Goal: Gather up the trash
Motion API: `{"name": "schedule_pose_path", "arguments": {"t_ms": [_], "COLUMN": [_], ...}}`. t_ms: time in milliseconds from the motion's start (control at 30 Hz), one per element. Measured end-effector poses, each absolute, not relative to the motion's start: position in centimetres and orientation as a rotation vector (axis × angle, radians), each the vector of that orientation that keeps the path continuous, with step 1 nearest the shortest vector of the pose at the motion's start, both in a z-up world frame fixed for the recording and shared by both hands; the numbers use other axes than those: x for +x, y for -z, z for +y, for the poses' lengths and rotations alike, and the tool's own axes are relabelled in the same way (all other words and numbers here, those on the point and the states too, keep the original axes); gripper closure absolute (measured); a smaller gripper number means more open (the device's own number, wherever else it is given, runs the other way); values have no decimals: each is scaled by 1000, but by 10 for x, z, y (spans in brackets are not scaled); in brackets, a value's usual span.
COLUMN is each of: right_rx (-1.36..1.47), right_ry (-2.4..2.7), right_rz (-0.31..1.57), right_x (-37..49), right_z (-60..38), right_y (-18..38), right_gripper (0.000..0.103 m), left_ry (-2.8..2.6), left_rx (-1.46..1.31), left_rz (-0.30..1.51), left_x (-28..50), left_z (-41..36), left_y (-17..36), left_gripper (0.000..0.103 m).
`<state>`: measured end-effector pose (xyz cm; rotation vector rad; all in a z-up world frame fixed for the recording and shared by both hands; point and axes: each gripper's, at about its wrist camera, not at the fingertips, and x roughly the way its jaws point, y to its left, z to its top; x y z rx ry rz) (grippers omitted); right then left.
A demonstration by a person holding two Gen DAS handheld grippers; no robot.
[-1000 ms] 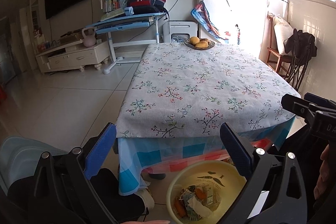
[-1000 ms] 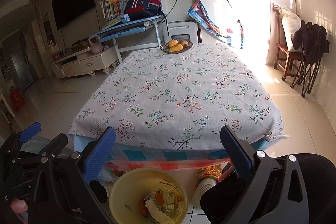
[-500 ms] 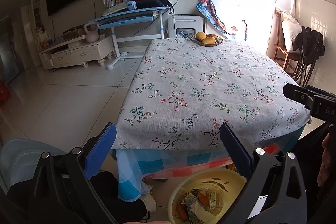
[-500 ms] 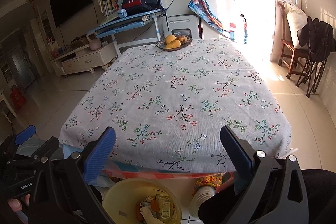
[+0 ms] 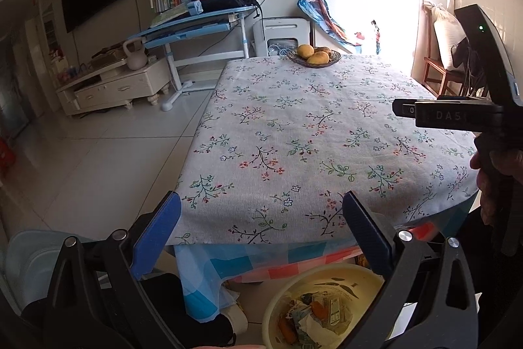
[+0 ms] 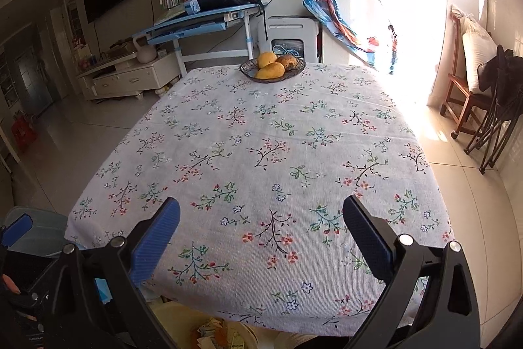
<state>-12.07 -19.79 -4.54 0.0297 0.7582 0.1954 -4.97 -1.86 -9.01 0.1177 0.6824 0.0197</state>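
A yellow bin (image 5: 281, 300) stands on the floor under the table's near edge, with crumpled wrappers and paper trash (image 5: 313, 314) inside. In the right wrist view only a sliver of the bin (image 6: 170, 313) and its trash (image 6: 215, 334) shows below the cloth. My left gripper (image 5: 261, 237) is open above the bin at the table's near edge, nothing between its blue pads. My right gripper (image 6: 261, 234) is open over the near part of the floral tablecloth (image 6: 261, 136), holding nothing. The right gripper's body (image 5: 457, 116) shows at the right of the left wrist view.
A bowl of mangoes (image 6: 273, 69) sits at the table's far end. A blue desk (image 5: 196, 25) with a backpack, a TV cabinet (image 5: 114, 84) and a white cupboard (image 6: 392, 5) line the back. A wooden chair (image 6: 470, 87) stands right. A pale blue stool (image 5: 26, 264) is at lower left.
Both grippers have risen and moved forward over the table; the bin has slid lower in both views. The right gripper now sits higher in the left wrist view.
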Motion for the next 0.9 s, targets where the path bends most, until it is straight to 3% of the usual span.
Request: {"name": "schedule_pose_path", "arguments": {"t_ms": [333,600,900], "right_rx": [-125,-82,-64], "right_ry": [-142,-103,-130], "right_rz": [896,996,992], "right_x": [-33,3,23], "right_z": [-207,-229,-233], "right_y": [72,100,100], "right_gripper": [7,8,7], "left_ry": [-16,-8,-7], "left_rx": [124,135,143], "left_rz": [678,681,700], "left_x": [-27,-6,2], "left_z": [-20,-31,-38], "left_y": [76,75,79], "left_gripper": [7,7,7]}}
